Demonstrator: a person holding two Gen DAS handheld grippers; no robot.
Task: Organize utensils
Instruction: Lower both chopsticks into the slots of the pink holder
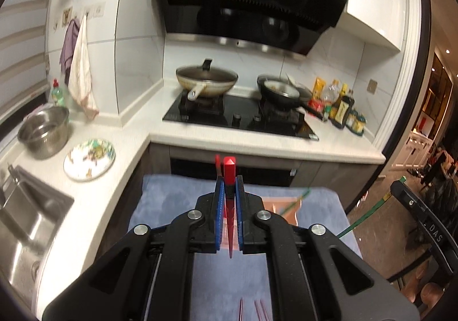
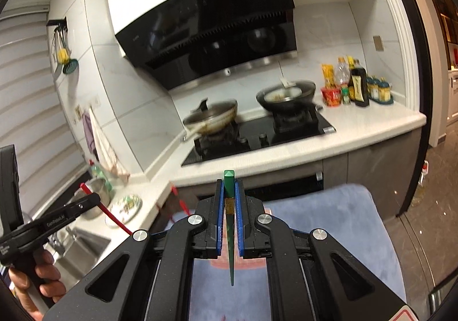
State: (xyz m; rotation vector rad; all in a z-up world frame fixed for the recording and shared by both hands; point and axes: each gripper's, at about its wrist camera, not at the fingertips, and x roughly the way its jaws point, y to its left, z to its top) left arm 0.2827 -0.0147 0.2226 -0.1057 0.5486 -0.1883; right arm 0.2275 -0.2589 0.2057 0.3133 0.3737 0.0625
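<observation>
Red chopstick (image 1: 229,192) clamped between left gripper (image 1: 229,186) pads, square end pointing toward the stove (image 1: 240,117); a second red one sits just behind it. Green chopstick (image 2: 229,206) clamped the same way in right gripper (image 2: 229,192). Both held above blue cloth (image 1: 177,200), more utensil tips on it at left view's bottom edge. Pans, sink, steel bowl (image 1: 44,132) on counter beyond

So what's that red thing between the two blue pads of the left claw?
A pair of red chopsticks, pinched between the left claw's blue pads and pointing toward the stove. The left wrist view shows it.
</observation>
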